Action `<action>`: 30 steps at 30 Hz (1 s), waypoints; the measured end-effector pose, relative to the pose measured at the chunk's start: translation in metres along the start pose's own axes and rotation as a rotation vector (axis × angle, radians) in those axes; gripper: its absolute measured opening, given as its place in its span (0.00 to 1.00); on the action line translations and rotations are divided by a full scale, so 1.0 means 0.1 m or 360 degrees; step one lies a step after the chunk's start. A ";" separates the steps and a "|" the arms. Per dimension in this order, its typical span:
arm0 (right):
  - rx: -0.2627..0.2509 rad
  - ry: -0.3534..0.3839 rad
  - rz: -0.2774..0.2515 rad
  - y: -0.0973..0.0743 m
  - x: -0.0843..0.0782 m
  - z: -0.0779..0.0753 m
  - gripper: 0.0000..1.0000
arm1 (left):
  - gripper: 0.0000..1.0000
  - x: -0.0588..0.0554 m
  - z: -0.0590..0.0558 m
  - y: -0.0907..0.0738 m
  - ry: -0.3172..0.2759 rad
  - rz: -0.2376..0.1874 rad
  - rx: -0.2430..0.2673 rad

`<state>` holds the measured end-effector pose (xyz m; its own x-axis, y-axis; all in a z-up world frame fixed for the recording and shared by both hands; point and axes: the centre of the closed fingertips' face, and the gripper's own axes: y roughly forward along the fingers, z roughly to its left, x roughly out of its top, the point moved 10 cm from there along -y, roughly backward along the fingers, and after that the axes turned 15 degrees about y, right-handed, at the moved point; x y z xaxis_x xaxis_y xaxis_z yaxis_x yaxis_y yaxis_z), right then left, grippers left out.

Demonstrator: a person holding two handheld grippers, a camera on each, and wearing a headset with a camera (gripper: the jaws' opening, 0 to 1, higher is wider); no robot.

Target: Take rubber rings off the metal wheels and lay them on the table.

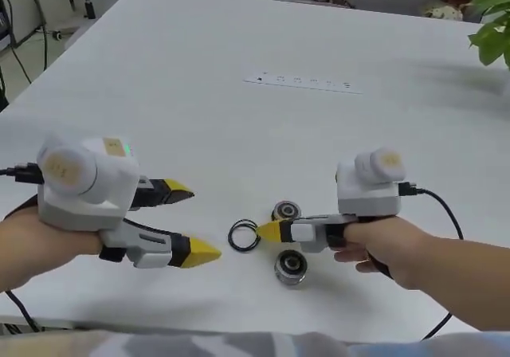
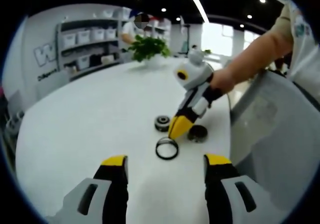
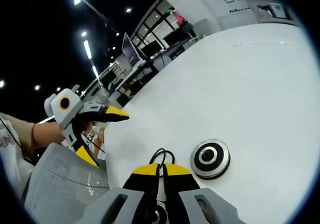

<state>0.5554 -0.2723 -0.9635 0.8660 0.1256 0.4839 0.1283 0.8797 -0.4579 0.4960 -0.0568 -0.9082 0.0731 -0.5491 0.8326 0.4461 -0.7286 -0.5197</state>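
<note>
A black rubber ring point(image 1: 244, 235) point(image 2: 167, 148) point(image 3: 161, 156) lies flat on the white table point(image 1: 239, 126). My right gripper point(image 1: 269, 231) point(image 2: 176, 131) point(image 3: 160, 170) is shut, and its yellow tips pinch the ring's near edge. Two metal wheels flank it: one beyond the tips point(image 1: 285, 211) point(image 2: 162, 123) point(image 3: 210, 158), one nearer me point(image 1: 291, 266) point(image 2: 197, 133). My left gripper point(image 1: 191, 221) point(image 2: 166, 160) point(image 3: 103, 135) stands open just left of the ring, nothing between its fingers.
A flush strip of sockets point(image 1: 303, 82) sits mid-table, further back. A green plant point(image 1: 490, 22) point(image 2: 145, 46) stands at the far right corner. The table's front edge runs close below both hands. A mesh chair point(image 3: 55, 184) stands beside the table.
</note>
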 end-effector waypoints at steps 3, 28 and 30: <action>-0.0005 0.0002 0.0001 0.00 -0.01 -0.01 0.02 | 0.62 0.01 0.00 0.02 0.0001 0.0002 -0.0010; 0.0022 -0.0093 -0.0094 -0.29 0.14 0.08 0.14 | 0.60 0.07 0.12 0.13 0.0019 0.0033 -0.0062; 0.0010 -0.0124 -0.0093 -0.32 0.16 0.06 0.15 | 0.60 0.09 0.15 0.16 0.0020 0.0028 -0.0060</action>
<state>0.5622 -0.2956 -0.9367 0.8169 0.1090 0.5664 0.1745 0.8893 -0.4228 0.5171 -0.0673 -0.9063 0.0697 -0.5669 0.8208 0.4107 -0.7335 -0.5415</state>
